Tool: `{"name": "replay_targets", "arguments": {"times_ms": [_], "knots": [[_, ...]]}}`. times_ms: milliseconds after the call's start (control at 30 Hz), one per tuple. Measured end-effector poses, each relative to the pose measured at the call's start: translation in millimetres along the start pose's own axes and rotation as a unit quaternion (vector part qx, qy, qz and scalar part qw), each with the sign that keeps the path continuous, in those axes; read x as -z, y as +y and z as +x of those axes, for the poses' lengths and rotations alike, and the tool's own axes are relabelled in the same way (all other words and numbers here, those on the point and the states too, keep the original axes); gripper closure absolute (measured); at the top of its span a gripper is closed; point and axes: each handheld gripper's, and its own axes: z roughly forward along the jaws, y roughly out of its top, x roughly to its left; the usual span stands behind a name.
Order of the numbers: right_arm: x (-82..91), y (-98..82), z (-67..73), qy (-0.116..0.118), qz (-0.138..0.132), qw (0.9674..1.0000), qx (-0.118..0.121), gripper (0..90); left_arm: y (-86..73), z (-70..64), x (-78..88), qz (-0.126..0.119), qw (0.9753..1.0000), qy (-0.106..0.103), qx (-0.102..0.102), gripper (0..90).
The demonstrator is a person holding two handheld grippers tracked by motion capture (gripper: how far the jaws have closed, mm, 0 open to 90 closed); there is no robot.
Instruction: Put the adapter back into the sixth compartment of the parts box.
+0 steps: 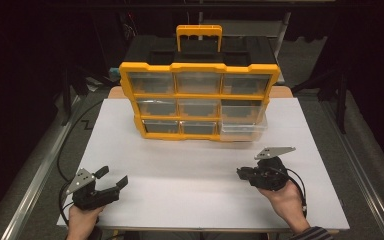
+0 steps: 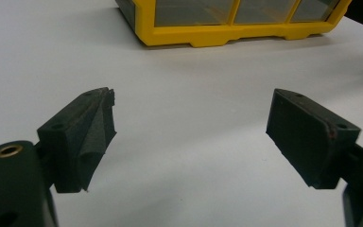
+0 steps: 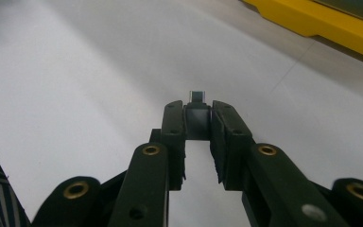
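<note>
The right gripper (image 3: pixel 197 111) had its fingers clamped on a small dark part (image 3: pixel 197 97) at 4 o'clock on the desk (image 1: pixel 180 170), presumably taken from the pulled-out drawer (image 1: pixel 243 129), while the left gripper (image 2: pixel 189 127), fingers apart, waited at 8 o'clock.

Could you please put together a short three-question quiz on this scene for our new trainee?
1. True or false: the left gripper stands open over the white table.
2. What sits between the right gripper's pads?
3. Which drawer of the yellow organiser sticks out: A bottom left, B bottom right, C top middle?

Key:
1. True.
2. A small dark block, clamped.
3. B.
</note>
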Motion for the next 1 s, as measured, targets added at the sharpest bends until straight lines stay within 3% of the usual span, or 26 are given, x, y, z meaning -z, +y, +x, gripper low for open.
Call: {"name": "replay_targets", "arguments": {"times_ms": [300,600,1000], "knots": [[16.3,-10.2,-7.7,-0.005,-0.032,0.9993,-0.019,77.0,-0.1,0.0,0.0,-0.001,1.0,0.001,0.001,17.2],[40.7,-12.0,-14.7,-0.012,-0.074,0.9966,-0.035,77.0,-0.1,0.2,0.1,-0.001,1.0,0.002,0.002,17.1],[59.3,-1.5,-15.9,-0.013,-0.109,0.9935,-0.031,77.0,-0.1,0.1,0.0,-0.001,1.0,0.002,0.002,17.2]]}}
